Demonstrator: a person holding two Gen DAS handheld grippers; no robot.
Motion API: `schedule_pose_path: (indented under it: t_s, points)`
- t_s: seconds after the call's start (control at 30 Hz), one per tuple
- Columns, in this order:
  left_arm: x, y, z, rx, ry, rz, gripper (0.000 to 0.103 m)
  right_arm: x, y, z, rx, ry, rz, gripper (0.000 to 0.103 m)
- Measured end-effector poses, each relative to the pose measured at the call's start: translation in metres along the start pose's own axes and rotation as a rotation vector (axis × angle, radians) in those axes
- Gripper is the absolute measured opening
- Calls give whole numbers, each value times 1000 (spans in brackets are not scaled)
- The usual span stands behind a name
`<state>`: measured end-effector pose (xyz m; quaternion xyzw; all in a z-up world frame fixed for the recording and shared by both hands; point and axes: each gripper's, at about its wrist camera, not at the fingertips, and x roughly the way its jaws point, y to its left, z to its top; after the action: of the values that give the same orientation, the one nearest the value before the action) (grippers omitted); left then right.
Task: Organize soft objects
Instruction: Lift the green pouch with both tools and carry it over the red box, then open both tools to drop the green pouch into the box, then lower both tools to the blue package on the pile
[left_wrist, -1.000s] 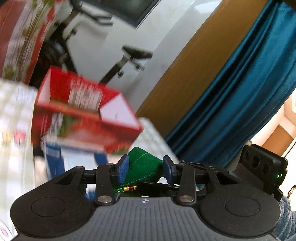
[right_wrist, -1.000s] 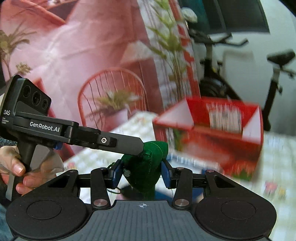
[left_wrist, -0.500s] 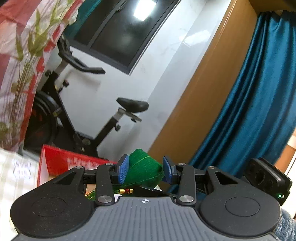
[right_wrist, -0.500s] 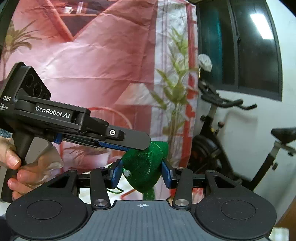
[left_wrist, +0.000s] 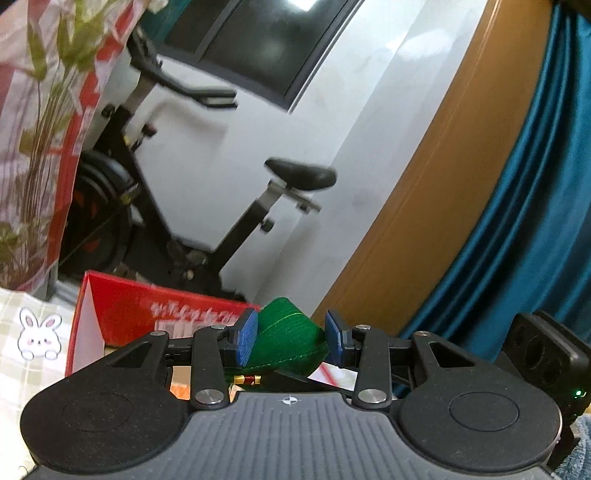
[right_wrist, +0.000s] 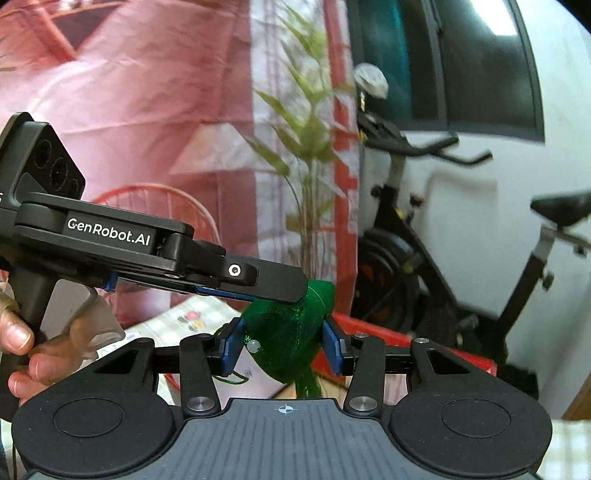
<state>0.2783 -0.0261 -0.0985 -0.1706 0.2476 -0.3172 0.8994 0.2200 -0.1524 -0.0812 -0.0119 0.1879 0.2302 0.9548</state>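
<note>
Left wrist view: the left gripper (left_wrist: 290, 341) holds a green pouch (left_wrist: 286, 341) between its two blue pads (left_wrist: 246, 338); both pads press on the cloth, so the jaws stand narrow, closed on it. The pouch is stitched with a pale green line, and a small gold and red bead (left_wrist: 248, 379) hangs under it. Just behind and below the pouch lies an open red box (left_wrist: 147, 314) with white print, standing on a pale checked cloth (left_wrist: 22, 369) that bears a bunny picture (left_wrist: 38, 334). Past the box stands an exercise bike (left_wrist: 177, 206) against a white wall. A wooden panel (left_wrist: 424, 184) and a teal curtain (left_wrist: 535, 203) fill the right side. The black body of the right gripper (left_wrist: 543, 354) shows at the lower right edge.

Right wrist view: the right gripper (right_wrist: 282, 347) holds the same pouch (right_wrist: 284, 343) from the other end; its blue pads (right_wrist: 229, 347) touch both sides of the cloth, with a small white bead (right_wrist: 253, 345) near the left pad. The left gripper (right_wrist: 258, 280) comes in from the left, marked "GenRobot.AI", and its finger lies on top of the pouch. A hand (right_wrist: 26, 354) grips its handle at the left edge. The pouch hangs in the air above the red box (right_wrist: 406, 343), whose rim shows behind the fingers. Behind are a pink printed hanging (right_wrist: 147, 110) with bamboo leaves, the bike (right_wrist: 424, 240) and a dark window (right_wrist: 461, 62).
</note>
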Motion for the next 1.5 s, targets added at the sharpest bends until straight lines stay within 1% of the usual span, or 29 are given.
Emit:
schedule_pose_path:
  t_s: [0.2, 0.4, 0.5, 0.57, 0.6, 0.77, 0.93, 1.13, 1.33, 1.43, 1.5]
  points:
    - [21, 21, -14, -26, 78, 31, 41, 22, -18, -32, 97, 69, -6, 42]
    - [31, 28, -19, -33, 121, 47, 41, 34, -21, -49, 150, 116, -34, 44]
    - [29, 26, -19, -16, 123, 57, 41, 39, -18, -52, 159, 146, -87, 46]
    - [26, 24, -20, 1, 115, 82, 42, 41, -14, -53, 148, 170, -169, 46]
    - [24, 26, -20, 0, 115, 94, 42, 39, -12, -54, 149, 176, -185, 47]
    - [2, 32, -19, -21, 110, 144, 42, 25, -6, -56, 162, 176, -191, 48]
    - [-26, 25, -25, 12, 126, 174, 42, 2, 7, -57, 170, 164, -180, 48]
    - [-61, 14, -44, 42, 158, 202, 42, -30, 37, -66, 166, 140, -157, 48]
    - [-83, 6, -73, 71, 207, 233, 42, -57, 68, -90, 182, 149, -135, 48]
    - [-89, 5, -88, 66, 226, 243, 42, -63, 82, -108, 188, 178, -130, 47]
    - [-92, 6, -98, 42, 236, 246, 42, -63, 90, -122, 193, 211, -137, 47]
